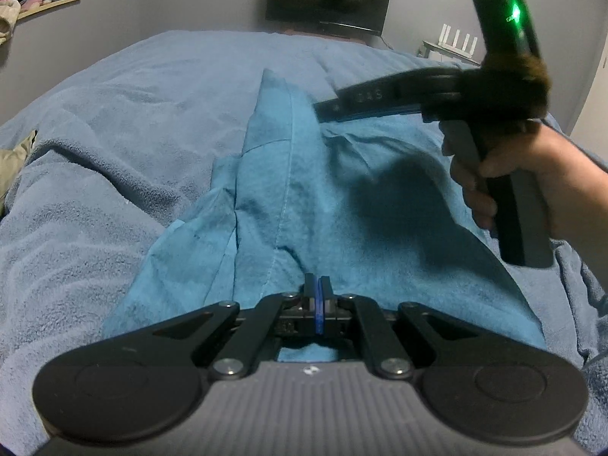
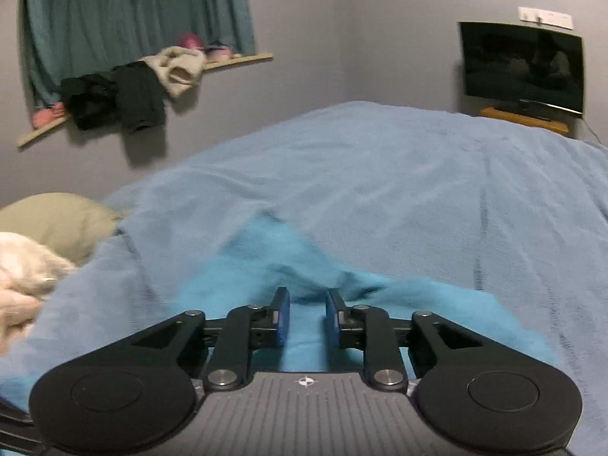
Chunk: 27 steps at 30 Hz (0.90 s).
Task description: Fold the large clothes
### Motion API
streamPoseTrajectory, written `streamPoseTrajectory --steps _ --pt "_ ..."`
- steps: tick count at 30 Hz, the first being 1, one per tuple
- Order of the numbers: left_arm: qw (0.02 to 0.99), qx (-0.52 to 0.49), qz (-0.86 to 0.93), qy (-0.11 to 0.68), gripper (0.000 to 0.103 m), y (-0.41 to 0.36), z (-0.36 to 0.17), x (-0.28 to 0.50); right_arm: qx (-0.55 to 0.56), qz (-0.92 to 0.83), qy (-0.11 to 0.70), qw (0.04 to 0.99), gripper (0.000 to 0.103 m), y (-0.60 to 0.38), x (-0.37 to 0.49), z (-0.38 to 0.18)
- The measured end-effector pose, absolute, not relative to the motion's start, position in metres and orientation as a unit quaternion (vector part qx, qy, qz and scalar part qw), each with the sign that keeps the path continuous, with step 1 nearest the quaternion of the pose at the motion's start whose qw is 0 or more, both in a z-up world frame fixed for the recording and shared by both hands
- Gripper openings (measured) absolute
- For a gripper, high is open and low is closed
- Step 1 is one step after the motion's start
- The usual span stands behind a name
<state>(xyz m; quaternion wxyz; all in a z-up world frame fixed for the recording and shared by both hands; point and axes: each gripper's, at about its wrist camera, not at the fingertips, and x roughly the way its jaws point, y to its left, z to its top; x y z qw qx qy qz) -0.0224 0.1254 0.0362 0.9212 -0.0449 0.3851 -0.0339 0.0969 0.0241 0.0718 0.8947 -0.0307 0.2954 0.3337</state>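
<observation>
Nearest the left wrist camera, the left tool [image 1: 318, 292] pointed downward at the bed with its blue pads pressed flat together; whether any cloth was pinched in that seam could not be told, since the tips met right at the surface of the teal garment [image 1: 304, 197]. That garment lay spread across the near part of the blue blanket [image 1: 133, 114], a long fold with a stitched seam running away from the left tool toward a narrow point farther up the bed. Over its right side the right hand [image 1: 505, 174] gripped the handle of the right tool [image 2: 307, 317], whose long fingers reached leftward above the cloth, apart from it and throwing a dark shadow on it; motion blur smeared this tool and its green light. From its own camera, the right tool's pads stood a small way apart with only teal fabric visible beneath the gap, none clamped between them. The garment's near edge was cut off behind both tool bodies. Left of the blanket an olive pillow [image 2: 57, 224] and a pale, blurred bundle [image 2: 26, 277] were partly out of frame. Farther back stood a dark screen [image 2: 522, 66], a wall shelf [image 2: 235, 61] draped with dark and cream clothes, and a teal curtain [image 2: 133, 11].
</observation>
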Motion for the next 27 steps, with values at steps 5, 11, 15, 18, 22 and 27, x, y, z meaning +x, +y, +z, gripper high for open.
streamPoseTrajectory --steps 5,11,15,18,22,27 --pt "0.922 -0.040 -0.029 0.384 0.001 0.126 0.035 -0.027 -0.077 0.357 0.319 0.875 0.022 0.074 0.083 0.064" --pt "0.920 -0.041 -0.021 0.388 0.002 0.130 0.034 -0.029 -0.079 0.378 0.345 0.855 0.025 0.099 0.076 0.059" --pt "0.923 -0.015 -0.009 0.386 0.002 0.123 0.043 -0.042 -0.034 0.385 0.307 0.870 0.051 0.044 0.058 0.087" --pt "0.923 -0.002 -0.006 0.384 0.002 0.122 0.045 -0.049 -0.012 0.357 0.289 0.888 0.073 -0.023 0.054 0.101" --pt "0.922 -0.010 -0.007 0.388 0.002 0.123 0.043 -0.046 0.074 0.289 0.328 0.896 0.087 -0.117 0.077 0.092" --pt "0.920 -0.022 -0.009 0.390 0.002 0.129 0.043 -0.045 0.236 0.286 0.416 0.830 0.090 -0.180 0.114 0.038"
